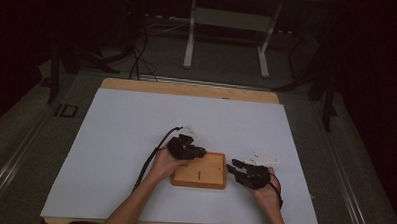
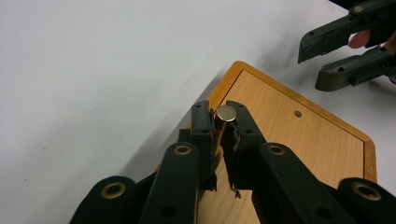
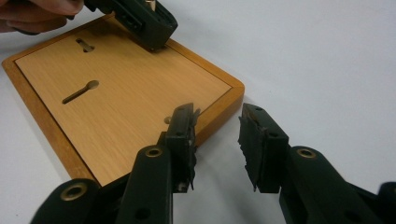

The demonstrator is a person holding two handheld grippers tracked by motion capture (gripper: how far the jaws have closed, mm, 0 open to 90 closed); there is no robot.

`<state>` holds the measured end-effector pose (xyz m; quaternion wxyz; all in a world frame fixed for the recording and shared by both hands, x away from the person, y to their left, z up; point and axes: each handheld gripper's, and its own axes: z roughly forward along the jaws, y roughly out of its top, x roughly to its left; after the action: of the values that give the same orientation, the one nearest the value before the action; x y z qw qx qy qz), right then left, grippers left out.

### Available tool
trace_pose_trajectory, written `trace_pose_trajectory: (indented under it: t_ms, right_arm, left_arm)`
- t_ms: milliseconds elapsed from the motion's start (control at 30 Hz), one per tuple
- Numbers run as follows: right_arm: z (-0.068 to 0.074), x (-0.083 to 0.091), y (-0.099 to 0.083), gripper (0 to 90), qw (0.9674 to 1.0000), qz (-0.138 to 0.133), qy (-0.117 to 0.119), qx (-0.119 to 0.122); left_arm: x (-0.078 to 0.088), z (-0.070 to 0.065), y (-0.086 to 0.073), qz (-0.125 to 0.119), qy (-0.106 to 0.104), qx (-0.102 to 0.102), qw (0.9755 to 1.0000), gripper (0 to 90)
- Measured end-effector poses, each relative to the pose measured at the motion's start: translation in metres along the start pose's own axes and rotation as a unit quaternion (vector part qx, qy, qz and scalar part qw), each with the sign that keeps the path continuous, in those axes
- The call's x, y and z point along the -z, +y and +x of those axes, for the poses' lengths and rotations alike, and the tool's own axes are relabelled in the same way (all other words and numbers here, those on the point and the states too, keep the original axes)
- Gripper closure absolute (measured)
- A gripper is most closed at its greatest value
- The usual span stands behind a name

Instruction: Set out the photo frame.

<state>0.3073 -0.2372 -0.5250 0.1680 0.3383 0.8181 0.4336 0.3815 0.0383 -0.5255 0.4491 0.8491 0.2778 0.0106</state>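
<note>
Left gripper [image 2: 220,122] clamped on small metal disc [image 2: 225,112], poised over wooden board [image 1: 207,173] corner, frame centre; right gripper [image 3: 217,135] apart, empty, straddling board's near corner; seating step, I'd judge; next: steady board, lower disc squarely.

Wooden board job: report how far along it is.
Looks done: the wooden board lies flat on the white sheet, back side up, its keyhole slots showing. In hand: the left gripper pinches a small round metal disc at the board's corner. The right gripper is open by the opposite corner, holding nothing. Left: where the disc should go cannot be told.
</note>
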Motion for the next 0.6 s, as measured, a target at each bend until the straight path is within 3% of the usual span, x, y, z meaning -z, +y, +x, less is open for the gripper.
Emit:
trace_pose_trajectory:
  t_ms: [600]
  right_arm:
    - [0.0049,0.0026,0.0007,61.8,0.9999,0.003,0.004,0.016]
  left_arm:
    - [-0.0007,0.0083,0.0025,0.005,-0.025,0.022,0.9994,83.0]
